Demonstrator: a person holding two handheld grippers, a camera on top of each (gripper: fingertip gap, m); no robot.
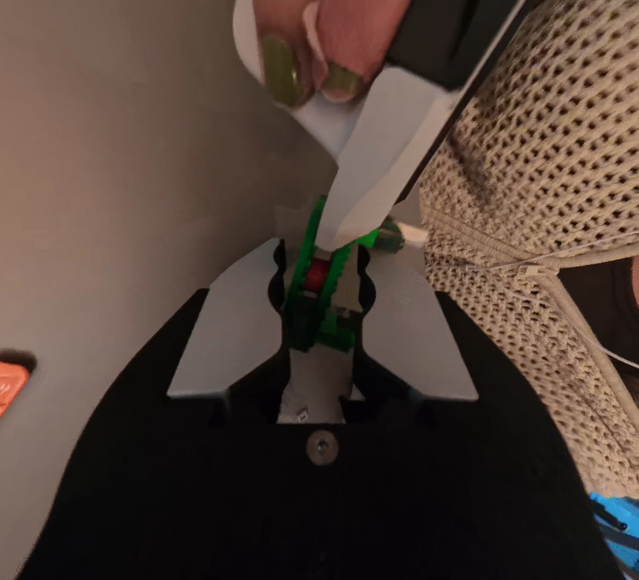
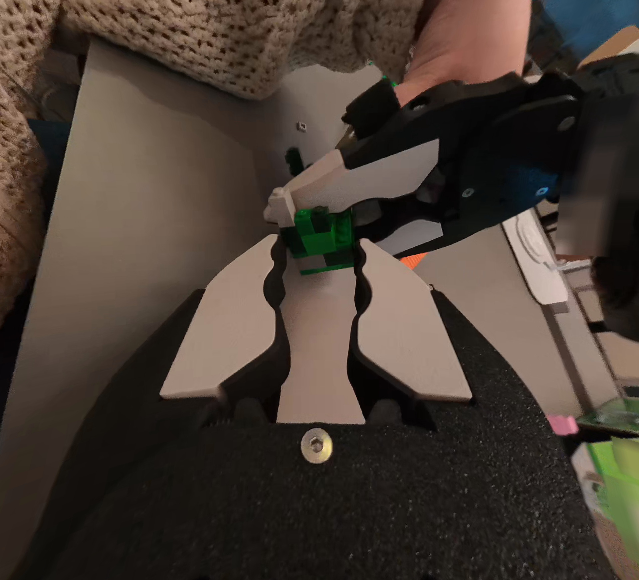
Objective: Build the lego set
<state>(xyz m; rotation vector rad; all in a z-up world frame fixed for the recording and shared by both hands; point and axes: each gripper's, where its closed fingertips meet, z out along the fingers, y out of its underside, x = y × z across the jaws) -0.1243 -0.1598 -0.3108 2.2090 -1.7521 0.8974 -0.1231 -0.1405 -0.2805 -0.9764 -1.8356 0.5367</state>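
A small green lego build (image 1: 307,307) with a red piece (image 1: 316,273) inside sits clamped between my left gripper's (image 1: 321,252) fingers, held above the grey table. In the right wrist view the same build (image 2: 318,238) carries a white brick (image 2: 280,207) at its upper left, and the left gripper's white finger (image 2: 363,180) reaches in from the right. My right gripper (image 2: 318,247) has its jaws apart, one tip on each side of the build's lower end. In the left wrist view its white finger (image 1: 363,176) comes down from above and touches the build's top.
The grey table (image 2: 155,183) holds a small dark green piece (image 2: 294,162) and a tiny grey tile (image 2: 302,126). A person's beige knit sleeve (image 1: 536,183) is close on the right. An orange object (image 1: 10,383) lies at the left edge. A pink brick (image 2: 562,423) lies at the right. Left and right tips are no more than a few centimetres apart.
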